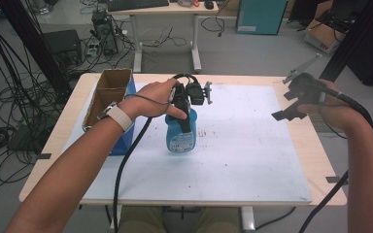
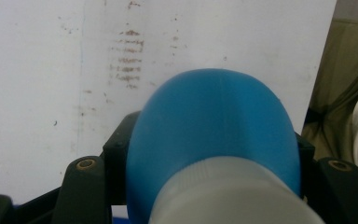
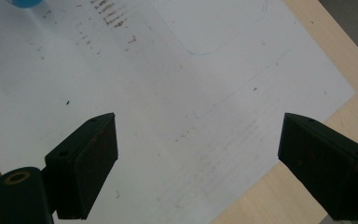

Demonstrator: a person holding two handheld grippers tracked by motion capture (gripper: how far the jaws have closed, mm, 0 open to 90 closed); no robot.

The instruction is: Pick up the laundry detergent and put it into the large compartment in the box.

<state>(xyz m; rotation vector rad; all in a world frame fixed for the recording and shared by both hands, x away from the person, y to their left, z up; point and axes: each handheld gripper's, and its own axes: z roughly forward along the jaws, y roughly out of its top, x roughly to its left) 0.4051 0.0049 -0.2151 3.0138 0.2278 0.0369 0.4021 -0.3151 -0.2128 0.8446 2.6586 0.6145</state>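
Right, my left gripper has its jaws pinching the blue bottle, one jaw on each side of the body. In the high view the bottle hangs under my left hand over the middle of the white sheet that covers most of the counter; its label faces me, and I cannot tell from that angle whether its base touches the sheet. In the left gripper view I look down along the bottle: a pale grey cap sits nearest the camera, the rounded blue body swells beyond it, and the black jaws press against its flanks on both sides. Below it lies the white sheet, with a patch of brownish smudges.

My right gripper hovers near the right edge of the counter, well apart from the bottle. In the right gripper view its jaws stand spread wide with nothing between them, over the white sheet and a corner of bare wood. A sliver of the blue bottle shows at the top left of that view.

An open cardboard box with a blue side stands at the left of the counter, just beside my left wrist.
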